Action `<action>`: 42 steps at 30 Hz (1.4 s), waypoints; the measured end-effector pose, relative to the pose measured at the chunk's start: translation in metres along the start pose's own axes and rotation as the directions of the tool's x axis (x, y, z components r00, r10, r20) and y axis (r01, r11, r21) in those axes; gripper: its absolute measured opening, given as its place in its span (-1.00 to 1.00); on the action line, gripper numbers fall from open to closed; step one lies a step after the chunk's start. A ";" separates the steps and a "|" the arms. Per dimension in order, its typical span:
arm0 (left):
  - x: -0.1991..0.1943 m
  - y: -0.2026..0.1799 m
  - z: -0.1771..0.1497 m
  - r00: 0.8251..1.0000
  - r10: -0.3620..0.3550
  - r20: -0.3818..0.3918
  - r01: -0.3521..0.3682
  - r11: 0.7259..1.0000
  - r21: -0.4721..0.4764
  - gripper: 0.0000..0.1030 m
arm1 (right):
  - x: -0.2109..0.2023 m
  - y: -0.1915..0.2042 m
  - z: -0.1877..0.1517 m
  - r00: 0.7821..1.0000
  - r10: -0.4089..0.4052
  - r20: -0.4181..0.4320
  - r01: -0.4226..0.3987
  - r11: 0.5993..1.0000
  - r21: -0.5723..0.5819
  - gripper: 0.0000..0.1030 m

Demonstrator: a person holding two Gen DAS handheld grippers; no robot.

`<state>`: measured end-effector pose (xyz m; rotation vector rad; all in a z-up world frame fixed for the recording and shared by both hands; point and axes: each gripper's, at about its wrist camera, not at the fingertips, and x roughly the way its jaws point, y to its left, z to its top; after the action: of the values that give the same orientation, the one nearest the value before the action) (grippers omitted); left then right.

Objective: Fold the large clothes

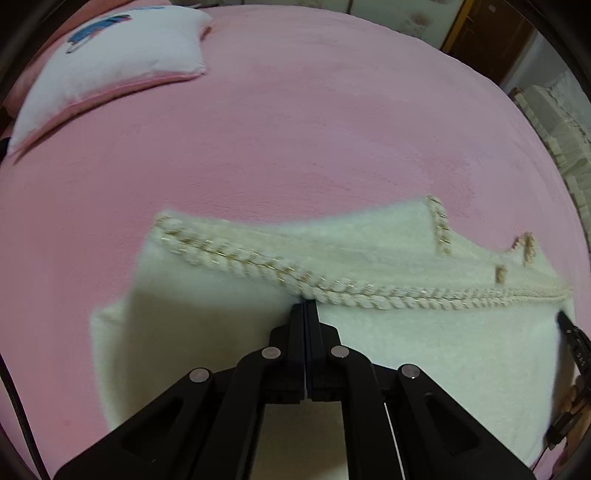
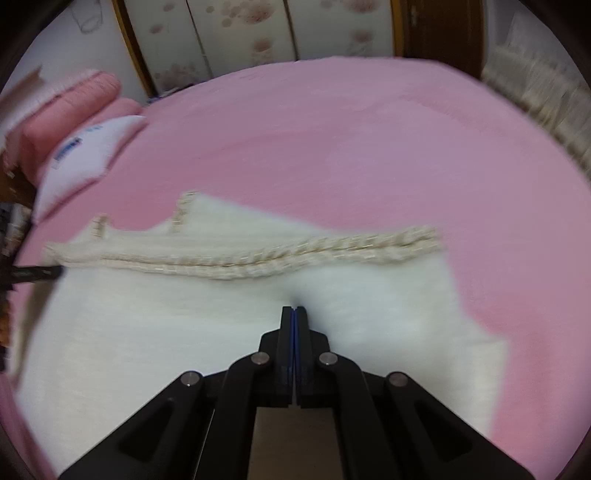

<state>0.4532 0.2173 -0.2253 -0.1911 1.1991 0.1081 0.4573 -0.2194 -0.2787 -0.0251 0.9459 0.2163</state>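
A cream fuzzy garment point(image 1: 221, 332) with a braided, gold-flecked trim point(image 1: 258, 269) lies spread on the pink bed point(image 1: 295, 129). My left gripper point(image 1: 304, 304) is shut, and its tips pinch the cloth right at the trim. In the right wrist view the same garment point(image 2: 166, 332) fills the lower half, with its trim point(image 2: 295, 254) running across. My right gripper point(image 2: 294, 308) is shut on the plain cloth just below the trim, and the fabric puckers around its tips. Each gripper shows at the edge of the other's view: the right gripper point(image 1: 572, 332) and the left gripper point(image 2: 37, 273).
A white pillow point(image 1: 110, 55) with a blue print lies at the bed's far left, also in the right wrist view as the pillow point(image 2: 85, 155). A pink rolled quilt point(image 2: 70, 107) sits behind it. Flowered wardrobe doors point(image 2: 258, 29) stand beyond the bed. Pale lace-edged bedding point(image 1: 565, 122) lies at the right.
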 end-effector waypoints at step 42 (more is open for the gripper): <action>-0.036 0.055 -0.025 0.997 0.017 0.072 0.009 0.937 -0.351 -0.90 | 0.063 0.197 0.017 0.781 0.189 -0.595 -0.176 0.981 0.080 -1.00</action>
<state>0.4071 0.2665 -0.2059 -0.4942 1.0997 0.3316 0.4677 -0.0144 -0.3051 0.0193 1.5955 0.3932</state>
